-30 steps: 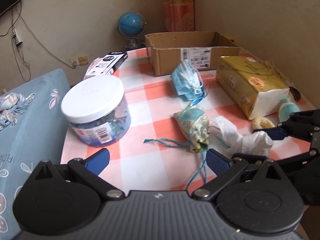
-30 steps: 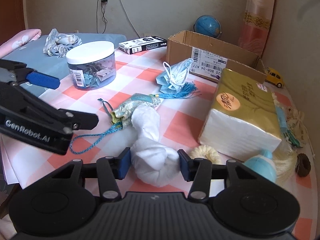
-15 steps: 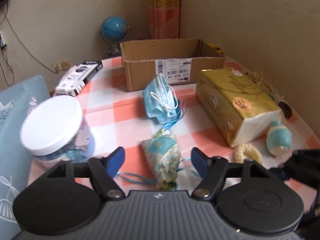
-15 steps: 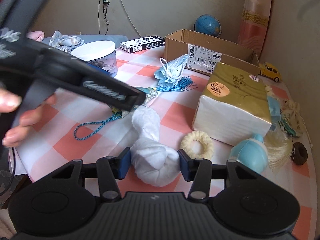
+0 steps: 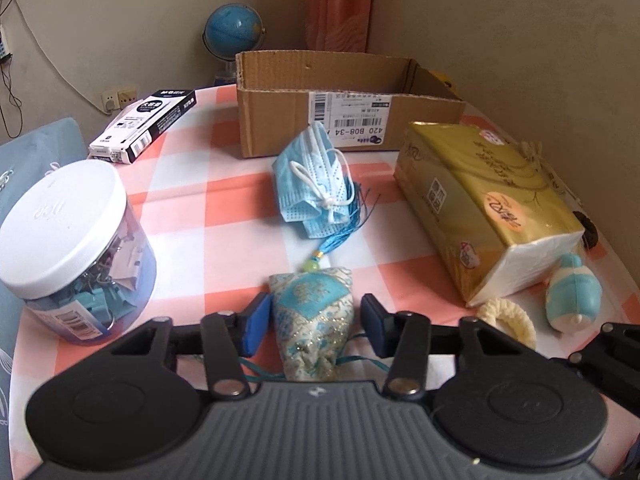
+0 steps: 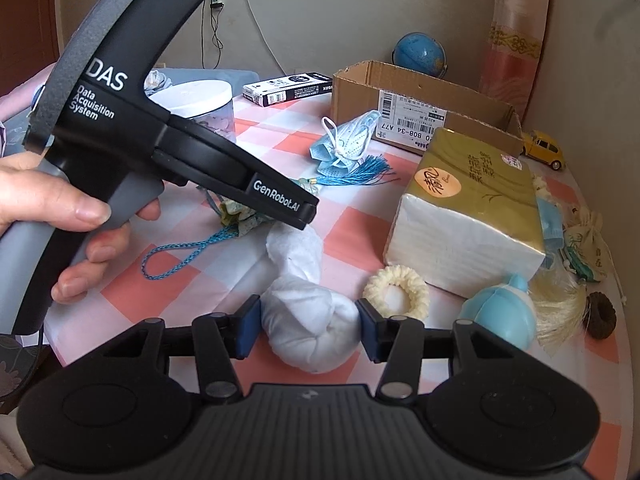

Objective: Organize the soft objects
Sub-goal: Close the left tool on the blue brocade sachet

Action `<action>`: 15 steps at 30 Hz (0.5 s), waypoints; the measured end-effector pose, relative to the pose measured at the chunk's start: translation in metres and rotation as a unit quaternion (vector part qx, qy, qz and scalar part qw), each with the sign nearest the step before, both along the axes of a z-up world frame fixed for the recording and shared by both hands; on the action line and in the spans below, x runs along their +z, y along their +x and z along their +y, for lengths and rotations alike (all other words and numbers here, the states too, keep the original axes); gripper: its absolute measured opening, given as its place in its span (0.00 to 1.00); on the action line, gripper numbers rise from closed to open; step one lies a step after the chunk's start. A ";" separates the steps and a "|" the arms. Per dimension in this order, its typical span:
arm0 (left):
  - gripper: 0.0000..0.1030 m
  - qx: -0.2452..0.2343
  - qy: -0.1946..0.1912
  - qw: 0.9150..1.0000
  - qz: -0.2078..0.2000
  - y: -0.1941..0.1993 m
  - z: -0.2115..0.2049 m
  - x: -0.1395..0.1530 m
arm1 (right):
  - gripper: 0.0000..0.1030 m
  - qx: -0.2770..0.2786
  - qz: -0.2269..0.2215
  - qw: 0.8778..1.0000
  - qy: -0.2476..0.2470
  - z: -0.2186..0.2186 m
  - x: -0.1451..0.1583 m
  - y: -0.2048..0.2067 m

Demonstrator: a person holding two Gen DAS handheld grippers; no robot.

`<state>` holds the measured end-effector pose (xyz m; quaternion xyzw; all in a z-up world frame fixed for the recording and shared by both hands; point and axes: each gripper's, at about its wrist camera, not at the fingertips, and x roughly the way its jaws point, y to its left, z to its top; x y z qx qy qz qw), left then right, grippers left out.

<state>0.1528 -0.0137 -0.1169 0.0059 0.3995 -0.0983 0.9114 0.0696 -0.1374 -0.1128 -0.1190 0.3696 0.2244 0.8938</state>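
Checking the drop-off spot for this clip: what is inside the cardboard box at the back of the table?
The cardboard box is open-topped, and only its bare inner back wall and side wall show. Its front wall hides the floor in both views, so any contents cannot be seen.

the left gripper is swinging over the patterned sachet, its jaws closing in around it, the left pad touching, the right just short.

Beige walls meet in a corner behind the table, where a pink curtain hangs. Cables run down the wall, with a socket low down.
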 end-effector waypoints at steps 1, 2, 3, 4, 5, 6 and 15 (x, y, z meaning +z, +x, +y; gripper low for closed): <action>0.42 -0.001 -0.001 1.000 0.000 0.001 0.000 0.000 | 0.54 0.001 0.000 1.000 -0.002 0.000 0.000 0.000; 0.41 -0.001 -0.002 1.000 0.001 0.000 0.001 0.000 | 0.54 0.002 -0.001 1.000 -0.003 0.001 0.000 0.000; 0.41 -0.002 -0.002 1.000 0.001 0.000 0.001 0.000 | 0.54 0.003 -0.001 1.000 -0.004 0.002 0.000 0.001; 0.40 -0.002 -0.002 1.000 0.001 0.000 0.001 0.001 | 0.54 0.003 -0.002 1.000 -0.005 0.002 -0.001 0.002; 0.39 -0.003 -0.001 1.000 0.001 0.000 0.001 0.001 | 0.54 0.003 -0.002 1.000 -0.006 0.003 0.000 0.002; 0.37 -0.004 -0.001 1.000 0.002 -0.001 0.002 0.001 | 0.54 0.005 -0.002 1.000 -0.007 0.003 0.000 0.003; 0.34 -0.025 0.015 1.000 0.002 -0.012 0.011 0.016 | 0.52 -0.002 -0.009 1.000 -0.012 0.002 0.006 0.004</action>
